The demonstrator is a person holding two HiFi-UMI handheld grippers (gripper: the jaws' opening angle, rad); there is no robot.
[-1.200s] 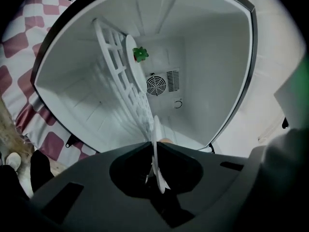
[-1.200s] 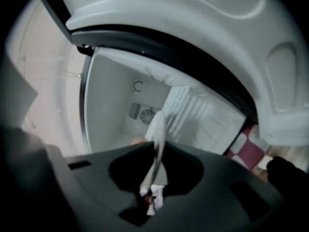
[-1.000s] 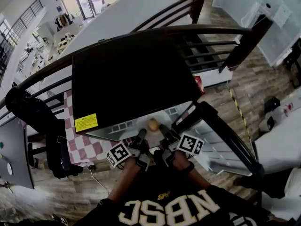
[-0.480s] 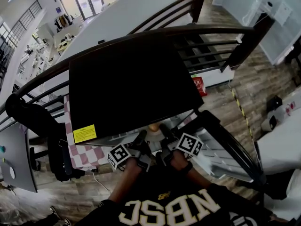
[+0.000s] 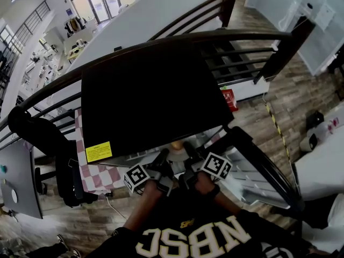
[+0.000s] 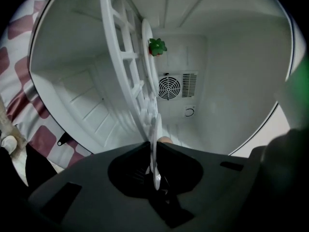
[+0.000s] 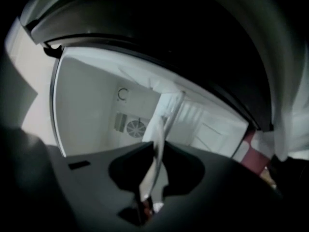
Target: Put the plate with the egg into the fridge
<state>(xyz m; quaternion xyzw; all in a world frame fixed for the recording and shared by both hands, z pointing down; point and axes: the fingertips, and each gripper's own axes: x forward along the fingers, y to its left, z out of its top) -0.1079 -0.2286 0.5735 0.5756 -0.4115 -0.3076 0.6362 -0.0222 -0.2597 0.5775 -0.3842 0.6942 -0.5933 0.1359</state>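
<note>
Both grippers hold a white plate (image 6: 155, 127) edge-on at the mouth of the open fridge (image 5: 150, 90). The left gripper (image 6: 153, 151) is shut on the plate's rim, and the egg (image 6: 165, 140) peeks out just beyond its jaws. The right gripper (image 7: 157, 153) has the plate (image 7: 158, 129) rim between its jaws, which are opening slightly while the pads still touch it. In the head view the left gripper (image 5: 163, 167) and right gripper (image 5: 188, 164) sit side by side under the fridge's black top, with the egg (image 5: 175, 144) half hidden.
Inside the fridge a white wire shelf (image 6: 126, 66) carries a small red and green item (image 6: 157, 46), with a round fan vent (image 6: 169, 87) on the back wall. The open door (image 5: 252, 163) stands to the right. A checked cloth (image 5: 91, 168) lies at the left.
The plate and egg have slid a little further under the fridge's top edge, so the egg shows less. Both grippers have moved forward with them.
</note>
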